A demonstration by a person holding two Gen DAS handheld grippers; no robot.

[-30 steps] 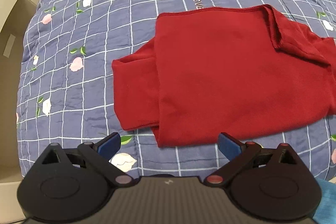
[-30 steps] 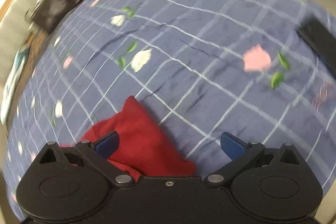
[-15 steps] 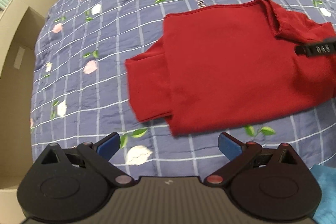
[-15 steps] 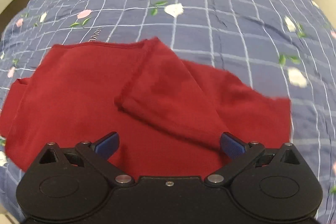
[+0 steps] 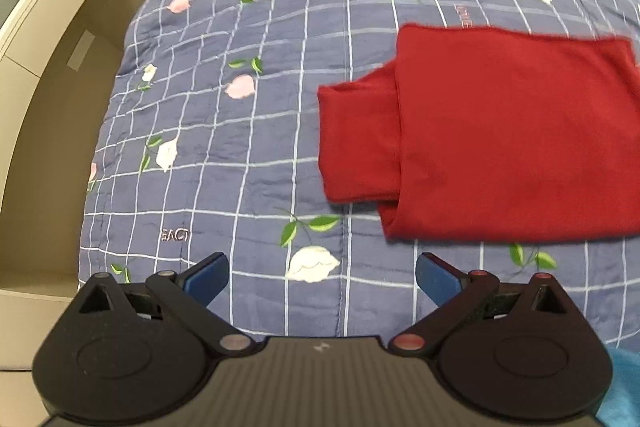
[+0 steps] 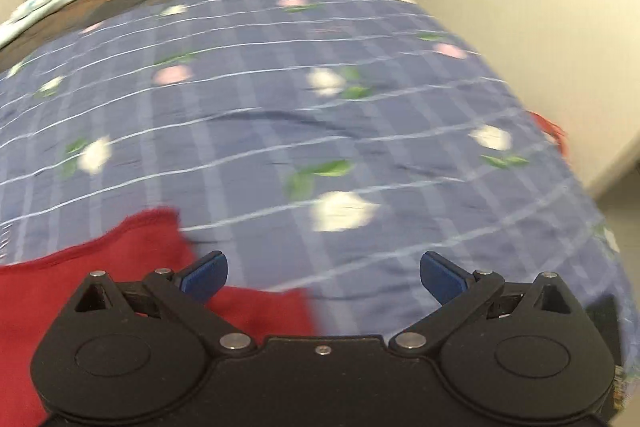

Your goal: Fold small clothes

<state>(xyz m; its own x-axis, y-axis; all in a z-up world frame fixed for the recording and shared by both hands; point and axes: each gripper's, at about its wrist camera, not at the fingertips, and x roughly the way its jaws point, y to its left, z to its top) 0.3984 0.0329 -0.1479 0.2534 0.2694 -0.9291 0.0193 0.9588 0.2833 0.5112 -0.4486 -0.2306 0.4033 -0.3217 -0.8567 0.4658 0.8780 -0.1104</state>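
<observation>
While the red cloth (image 5: pixel 512 131) lies flat on the blue flowery blanket (image 5: pixel 260 131), up at 2 o'clock from my left claw (image 5: pixel 322 273), both my claws are wide and hold nothing. My right claw (image 6: pixel 323 273) is over the cloth's corner, down at 8 o'clock. One red flap sticks out at the 9 o'clock side. If I grab only the top layer, I think the fold could slip apart.
</observation>
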